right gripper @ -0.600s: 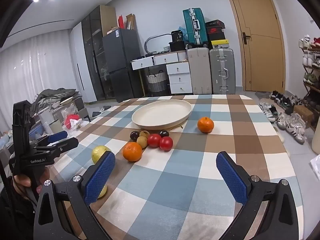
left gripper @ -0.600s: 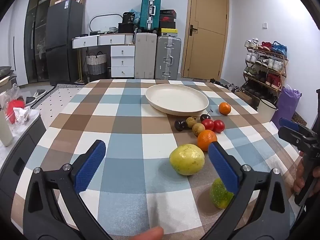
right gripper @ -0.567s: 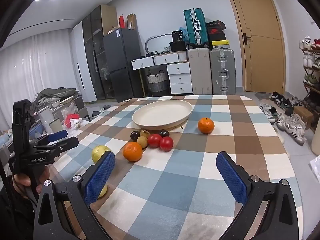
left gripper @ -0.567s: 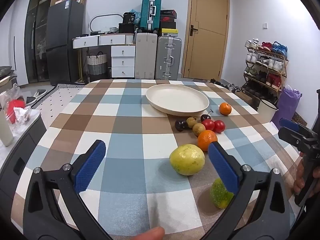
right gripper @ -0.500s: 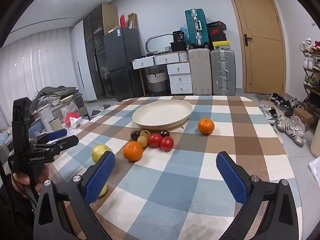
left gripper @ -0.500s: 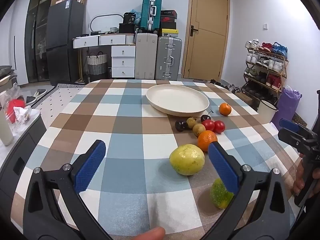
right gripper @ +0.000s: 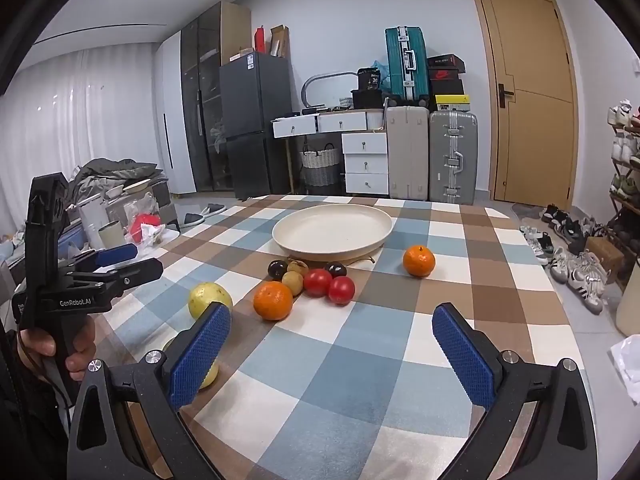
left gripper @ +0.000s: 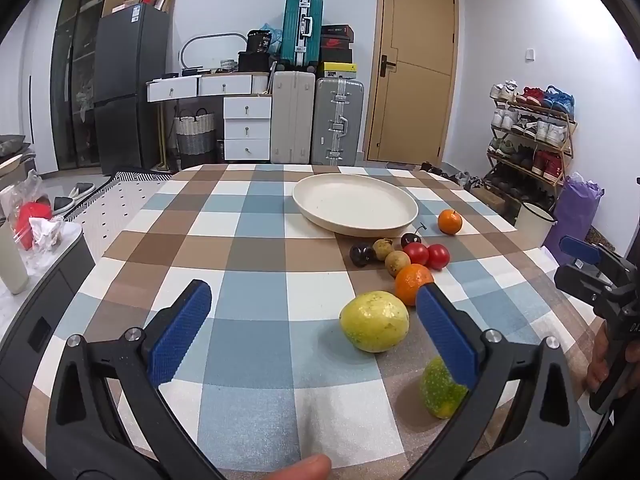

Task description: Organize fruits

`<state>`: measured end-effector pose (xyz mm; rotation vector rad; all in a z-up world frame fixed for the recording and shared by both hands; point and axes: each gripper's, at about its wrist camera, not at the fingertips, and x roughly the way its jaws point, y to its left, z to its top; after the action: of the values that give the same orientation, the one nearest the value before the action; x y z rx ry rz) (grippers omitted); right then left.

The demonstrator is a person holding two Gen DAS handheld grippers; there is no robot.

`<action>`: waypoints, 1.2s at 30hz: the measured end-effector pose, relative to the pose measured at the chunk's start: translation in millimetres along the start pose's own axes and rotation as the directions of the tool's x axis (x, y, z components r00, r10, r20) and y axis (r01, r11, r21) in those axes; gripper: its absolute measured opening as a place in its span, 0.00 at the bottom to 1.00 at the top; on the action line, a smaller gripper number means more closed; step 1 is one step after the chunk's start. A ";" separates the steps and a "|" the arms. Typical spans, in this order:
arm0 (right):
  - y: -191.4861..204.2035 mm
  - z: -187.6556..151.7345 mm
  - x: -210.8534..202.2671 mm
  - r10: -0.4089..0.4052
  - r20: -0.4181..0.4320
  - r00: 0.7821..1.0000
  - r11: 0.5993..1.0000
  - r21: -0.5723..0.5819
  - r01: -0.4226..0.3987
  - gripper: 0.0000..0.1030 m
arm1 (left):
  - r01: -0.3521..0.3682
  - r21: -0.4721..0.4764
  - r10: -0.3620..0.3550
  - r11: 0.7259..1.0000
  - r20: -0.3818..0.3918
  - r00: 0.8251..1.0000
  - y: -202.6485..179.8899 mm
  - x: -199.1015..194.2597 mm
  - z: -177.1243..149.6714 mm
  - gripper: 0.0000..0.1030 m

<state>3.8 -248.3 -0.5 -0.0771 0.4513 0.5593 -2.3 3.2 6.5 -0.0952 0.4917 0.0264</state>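
— Both tongs first: what are they doing?

— Left tongs (left gripper: pixel 312 328) hang above the near end of the table (left gripper: pixel 256 256) with the blue pads spread wide and nothing between them. Right tongs (right gripper: pixel 332 348) are the same, wide apart and bare, over the near right part of the checked cloth.

— So nothing is picked up. Where is the fruit, nearest first?

— Closest to the left tongs is a small green fruit (left gripper: pixel 438 394), partly behind the right-hand pad. Just beyond it sits a big yellow-green fruit (left gripper: pixel 374 326), and touching or almost touching that, an orange (left gripper: pixel 412 282). Past the orange is a tight cluster: two red fruits (left gripper: pixel 426 254), two brownish ones (left gripper: pixel 390 254) and two dark ones (left gripper: pixel 362 254), just short of the plate. A second orange (left gripper: pixel 450 222) lies apart, to the right near the plate's edge.

— And the plate?

— Cream plate (left gripper: pixel 356 204) stands farthest back, and it holds nothing.

— How far along, then?

— By my reckoning it is at the very start. Every fruit lies on the cloth, none on the plate, so if the plate is the goal, all of it is left to move. The yellow-green fruit looks the handiest first pick for the left tongs.
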 end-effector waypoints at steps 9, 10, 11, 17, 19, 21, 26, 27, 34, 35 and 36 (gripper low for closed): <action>1.4 -0.3 -0.4 0.003 0.008 1.000 1.000 -0.011 -0.003 1.00 | -0.003 0.003 0.003 1.000 0.004 1.000 3.0 -6.2 5.9 0.99; 1.9 -0.1 -0.4 0.003 0.007 1.000 1.000 -0.012 -0.003 1.00 | -0.002 0.003 0.002 1.000 0.005 1.000 2.6 -5.8 5.1 0.99; 2.0 0.0 -0.3 0.003 0.007 1.000 1.000 -0.012 -0.003 1.00 | -0.003 0.004 0.003 1.000 0.004 1.000 2.7 -6.2 5.4 0.99; 2.3 0.0 -0.3 0.004 0.003 1.000 1.000 -0.015 -0.004 1.00 | -0.003 0.006 0.003 1.000 0.007 1.000 2.0 -6.8 4.6 0.99; 3.2 -0.7 -1.6 0.001 0.004 1.000 1.000 -0.017 -0.001 1.00 | -0.005 0.006 0.005 1.000 0.008 1.000 1.4 -6.5 4.1 0.99; 2.7 -0.6 -1.2 0.002 0.004 1.000 1.000 -0.017 -0.002 1.00 | -0.004 0.006 0.004 1.000 0.007 1.000 1.5 -7.0 4.5 0.99; 2.9 -0.2 -0.7 -0.007 -0.001 1.000 1.000 -0.013 0.007 1.00 | -0.005 0.009 0.005 1.000 0.009 1.000 0.9 -6.2 3.4 0.99; 2.7 -0.1 -0.8 -0.007 -0.001 1.000 1.000 -0.012 0.007 1.00 | -0.006 0.010 0.005 1.000 0.009 1.000 -0.4 -8.7 5.3 0.99; 2.9 -0.2 0.0 -0.015 -0.006 1.000 1.000 -0.014 0.015 1.00 | -0.007 0.011 0.007 1.000 0.009 1.000 -0.5 -10.3 6.0 0.99; 3.1 -0.1 0.1 -0.019 -0.008 1.000 1.000 -0.016 0.018 1.00 | -0.006 0.011 0.006 1.000 0.009 1.000 -1.5 -10.5 4.0 0.99; 3.3 -0.1 0.5 -0.021 -0.010 1.000 1.000 -0.017 0.021 1.00 | -0.007 0.011 0.007 1.000 0.009 1.000 -1.7 -10.5 3.9 0.99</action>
<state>2.4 -245.3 -0.6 -0.1008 0.4550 0.5426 -9.6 1.9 15.0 -0.0825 0.4831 0.0305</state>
